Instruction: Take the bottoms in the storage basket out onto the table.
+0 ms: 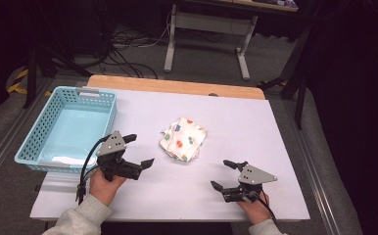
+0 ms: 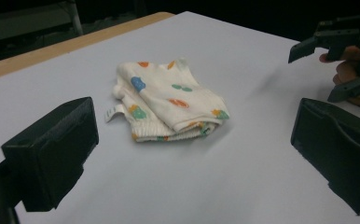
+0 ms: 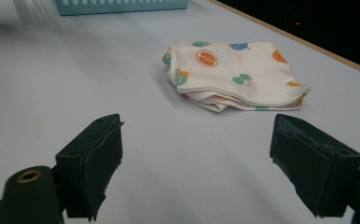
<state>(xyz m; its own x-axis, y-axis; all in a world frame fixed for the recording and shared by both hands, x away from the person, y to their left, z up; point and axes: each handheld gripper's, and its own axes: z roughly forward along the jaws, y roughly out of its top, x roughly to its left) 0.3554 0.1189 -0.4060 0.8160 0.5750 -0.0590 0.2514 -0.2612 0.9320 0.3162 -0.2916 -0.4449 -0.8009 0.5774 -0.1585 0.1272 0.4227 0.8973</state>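
**Both claws open, folded cloth untouched mid-tabletop**

Nearest to me: my right claw (image 1: 229,174) sat low near the front edge of the tabletop (image 1: 255,127), right of centre. Jaws were spread wide, nothing between them. In the right gripper view the two black jaws framed bare white surface, with the cloth beyond the gap and well clear of both tips.

My left claw (image 1: 139,150) was a bit further in, left of centre, just beside the front right corner of the basket (image 1: 36,137). Jaws also wide apart, holding nothing. It pointed right and inward, roughly toward the cloth. The left gripper view had the cloth centred between its jaws but apart from them, and my other hand with the right claw (image 2: 329,65) showed at the upper right of that view.

Next out: the folded cloth (image 1: 183,138), white with orange, green and blue prints, lay flat on the tabletop about mid-depth, slightly left of centre. It was folded in several layers, stacked edges facing my right claw. A small white tag (image 2: 113,112) stuck out of its side in the left gripper view. Neither claw touched it; left claw was the nearer one.

Left of it: light blue perforated basket, sitting along the left side of the tabletop, apart from the cloth. Something pale lay at its near end, too unclear to identify.

Farthest: a wooden strip (image 1: 177,87) along the tabletop's back edge, then floor with cables and the legs of another desk (image 1: 243,54).
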